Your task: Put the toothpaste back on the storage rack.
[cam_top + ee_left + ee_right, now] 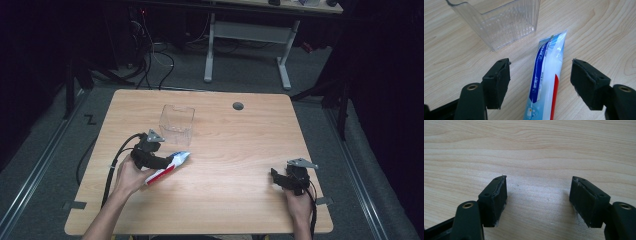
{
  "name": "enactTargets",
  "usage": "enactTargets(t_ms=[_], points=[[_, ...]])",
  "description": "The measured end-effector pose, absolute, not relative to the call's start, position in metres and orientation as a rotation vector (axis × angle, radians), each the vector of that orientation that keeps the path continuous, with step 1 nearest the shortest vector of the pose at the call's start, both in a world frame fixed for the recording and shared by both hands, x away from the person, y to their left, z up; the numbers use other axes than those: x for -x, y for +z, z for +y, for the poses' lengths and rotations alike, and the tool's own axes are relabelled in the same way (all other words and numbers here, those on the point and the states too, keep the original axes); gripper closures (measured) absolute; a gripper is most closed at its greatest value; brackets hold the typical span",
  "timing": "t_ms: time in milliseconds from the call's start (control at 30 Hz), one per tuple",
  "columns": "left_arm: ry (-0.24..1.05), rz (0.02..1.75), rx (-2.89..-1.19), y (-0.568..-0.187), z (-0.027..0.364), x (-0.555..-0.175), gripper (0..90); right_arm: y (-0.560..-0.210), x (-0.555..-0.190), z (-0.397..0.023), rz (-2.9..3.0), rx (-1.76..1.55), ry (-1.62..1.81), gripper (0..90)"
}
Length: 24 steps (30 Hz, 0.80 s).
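Note:
A white, blue and red toothpaste tube [169,166] [547,80] lies flat on the wooden table [230,150], its crimped end toward a clear plastic bin [176,123] [499,22]. My left gripper [159,159] [540,83] is open, with a jaw on each side of the tube and a gap between each pad and the tube. My right gripper [278,179] [537,202] rests low at the table's front right, open over bare wood [536,157] with nothing between its jaws.
The clear bin stands upright and empty at the back left of the table. A grey cable grommet [238,106] sits near the back edge. Beyond the table are cables on the floor [150,65] and a second desk's white legs [210,50].

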<state>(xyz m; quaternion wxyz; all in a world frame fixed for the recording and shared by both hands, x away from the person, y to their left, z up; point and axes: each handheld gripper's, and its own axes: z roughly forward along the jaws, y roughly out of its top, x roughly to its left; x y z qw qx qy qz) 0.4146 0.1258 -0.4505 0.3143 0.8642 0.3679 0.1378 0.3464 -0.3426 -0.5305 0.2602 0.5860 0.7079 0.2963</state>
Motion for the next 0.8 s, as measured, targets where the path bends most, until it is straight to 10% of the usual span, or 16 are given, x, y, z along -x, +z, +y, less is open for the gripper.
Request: enactTargets(t_ms=[800], points=[[0.285, 0.966, -2.392, -0.484, 0.105, -0.434, 34.2, -0.531, -0.346, -0.343, 1.92, -1.585, 0.803, 30.5]])
